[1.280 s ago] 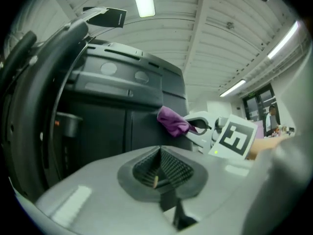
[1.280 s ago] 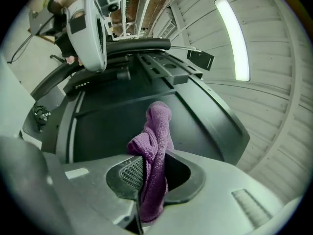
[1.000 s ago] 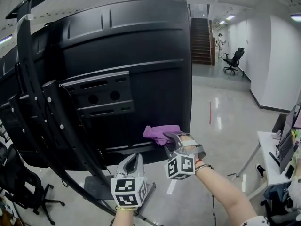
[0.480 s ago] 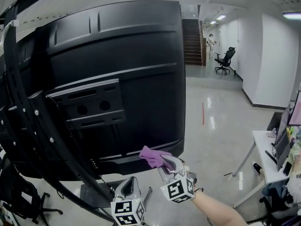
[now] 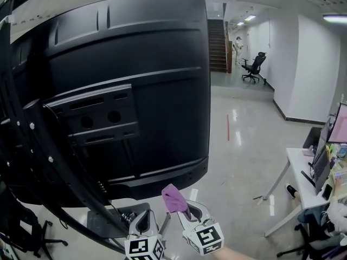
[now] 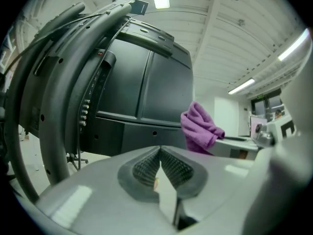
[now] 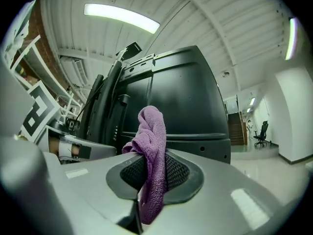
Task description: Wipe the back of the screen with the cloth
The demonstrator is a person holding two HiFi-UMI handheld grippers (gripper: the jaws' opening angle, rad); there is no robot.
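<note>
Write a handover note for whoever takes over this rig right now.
Right claw: shut on the crumpled purple cloth.
Left claw: shut, empty, beside it.
Large black screen: its back faces us. The cloth is held below its bottom edge, apparently off the panel.
Done: cannot tell how much is wiped.
Left: raise the cloth to the back panel and wipe.

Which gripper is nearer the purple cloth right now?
Right. The right gripper is clamped on the purple terry cloth, which sticks up from its jaws. The left gripper sits shut and empty just to the cloth's left, not touching it.
</note>
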